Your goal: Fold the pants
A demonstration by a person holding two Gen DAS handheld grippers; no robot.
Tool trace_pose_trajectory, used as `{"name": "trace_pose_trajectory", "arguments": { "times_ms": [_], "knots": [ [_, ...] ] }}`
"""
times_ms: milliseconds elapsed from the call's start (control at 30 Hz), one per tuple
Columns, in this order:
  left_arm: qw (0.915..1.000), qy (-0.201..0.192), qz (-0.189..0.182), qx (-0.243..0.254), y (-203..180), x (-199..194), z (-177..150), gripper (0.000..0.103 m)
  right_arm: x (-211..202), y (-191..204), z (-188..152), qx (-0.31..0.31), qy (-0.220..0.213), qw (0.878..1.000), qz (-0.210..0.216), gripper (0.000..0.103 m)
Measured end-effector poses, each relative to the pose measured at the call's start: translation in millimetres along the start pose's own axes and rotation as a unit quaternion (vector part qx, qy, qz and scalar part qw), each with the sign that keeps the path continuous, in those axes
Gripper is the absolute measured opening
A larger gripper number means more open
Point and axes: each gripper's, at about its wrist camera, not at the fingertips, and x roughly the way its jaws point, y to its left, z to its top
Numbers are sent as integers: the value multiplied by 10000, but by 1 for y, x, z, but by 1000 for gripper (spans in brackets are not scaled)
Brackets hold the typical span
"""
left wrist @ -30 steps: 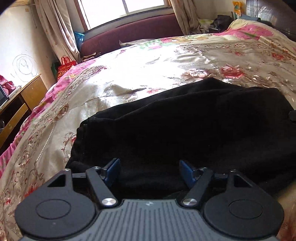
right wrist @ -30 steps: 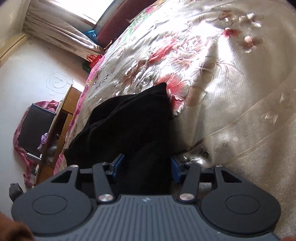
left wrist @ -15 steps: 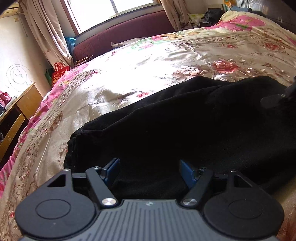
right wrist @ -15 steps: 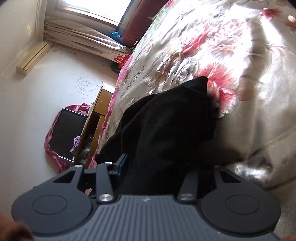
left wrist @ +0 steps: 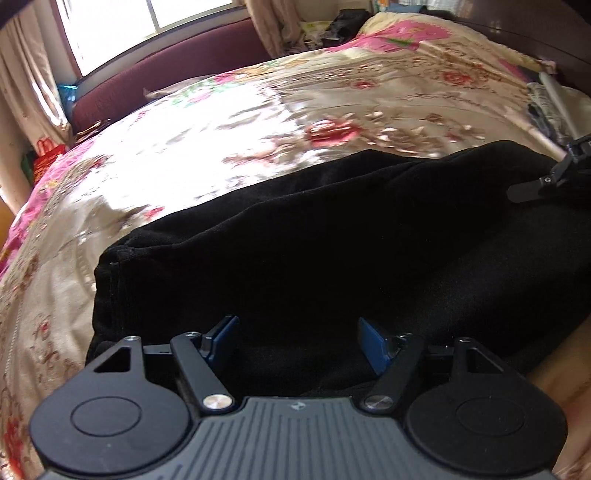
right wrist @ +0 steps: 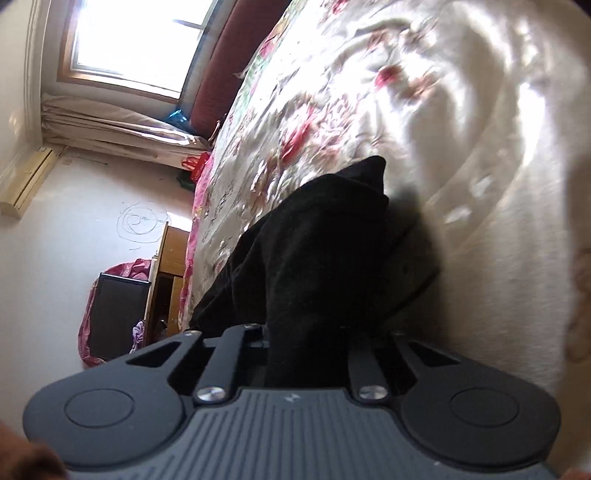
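Observation:
Black pants [left wrist: 332,251] lie across a floral satin bedspread [left wrist: 221,122]. My left gripper [left wrist: 297,341] is open, its blue-padded fingers [left wrist: 221,338] spread over the near edge of the pants close to their left end. My right gripper [right wrist: 306,343] is shut on the pants [right wrist: 317,266]; the cloth bunches between its jaws and hides the pads. It holds the right end of the pants above the bedspread [right wrist: 443,129]. Part of the right gripper [left wrist: 546,181] shows at the far right of the left wrist view.
A dark red headboard [left wrist: 166,74] and a window [left wrist: 122,33] stand beyond the bed. A wooden cabinet [right wrist: 166,273] and a dark screen [right wrist: 114,317] stand beside the bed. Clutter lies at the bed's far right corner [left wrist: 550,110].
My right gripper has closed on the pants and raised that end. My left gripper has stayed open and moved slightly closer over the pants.

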Motion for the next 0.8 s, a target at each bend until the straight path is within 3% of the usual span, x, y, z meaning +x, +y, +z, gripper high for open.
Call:
{"name": "trace_pose_trajectory", "arguments": {
  "times_ms": [133,333,433,633,733,800],
  "knots": [
    [9978,-205,-562,283,-50,1,9,84,-64,-7,3,-181,-350,9962,-773,15],
    [9949,-555,-526,660,-81,-12,14,84,-103,33,-6,-700,-623,9839,-1519,16],
    [9959,-552,-451,550,-70,-12,7,85,-94,71,-11,-1036,-638,9802,-1559,17],
    [9944,-824,-596,-274,-33,-21,-11,85,-51,150,-26,-1624,-505,9683,-1828,27],
    [9936,-1002,-455,-252,-25,-29,-20,85,-10,184,-35,-1896,-309,9590,-2082,28],
    [9936,-1105,-166,-140,-23,-34,-24,85,22,201,-44,-2181,-131,9506,-2203,28]
  ]
}}
